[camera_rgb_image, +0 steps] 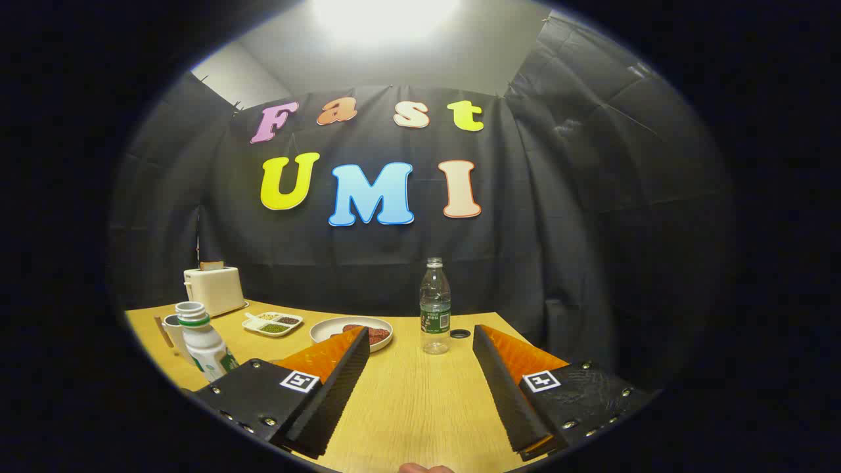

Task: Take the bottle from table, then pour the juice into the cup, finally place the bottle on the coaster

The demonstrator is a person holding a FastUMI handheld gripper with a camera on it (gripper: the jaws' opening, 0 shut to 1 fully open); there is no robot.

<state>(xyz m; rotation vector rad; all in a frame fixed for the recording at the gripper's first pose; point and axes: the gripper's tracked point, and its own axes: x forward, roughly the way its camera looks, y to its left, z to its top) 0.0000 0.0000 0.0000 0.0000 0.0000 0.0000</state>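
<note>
- We are holding the gripper (420,341) low over the wooden table (407,407), its two fingers spread wide apart and closing on nothing; bare tabletop is lying between them.
- We are seeing the clear plastic bottle (435,307) standing upright on the table at about twelve o'clock from the fingertips, just beyond them and slightly nearer the right-hand finger, touching neither. It is looking nearly empty and is carrying a dark label band around its middle.
- We are noting a small dark round item (460,334), possibly the coaster, lying flat on the table just beside the bottle at its three o'clock; we cannot tell for certain what it is.
- We are listing a white plate (348,326) holding dark reddish food at about eleven o'clock from the gripper, partly hidden behind the left-hand fingertip.
- We are listing a white divided tray (272,323) with small dark and green portions at about ten o'clock, beyond the plate.
- We are listing a white toaster (213,289) at the far edge of the table, at about ten o'clock, against the black cloth wall (558,249).
- We are listing a white bottle with a green collar (204,341), uncapped and upright, at about nine o'clock, just outside the left-hand finger.
- We are listing a white cup (175,330) standing directly behind that white bottle, its handle side showing.
- We are seeing the tip of a finger of the person's hand (426,468) at six o'clock, under the gap between the fingers.
</note>
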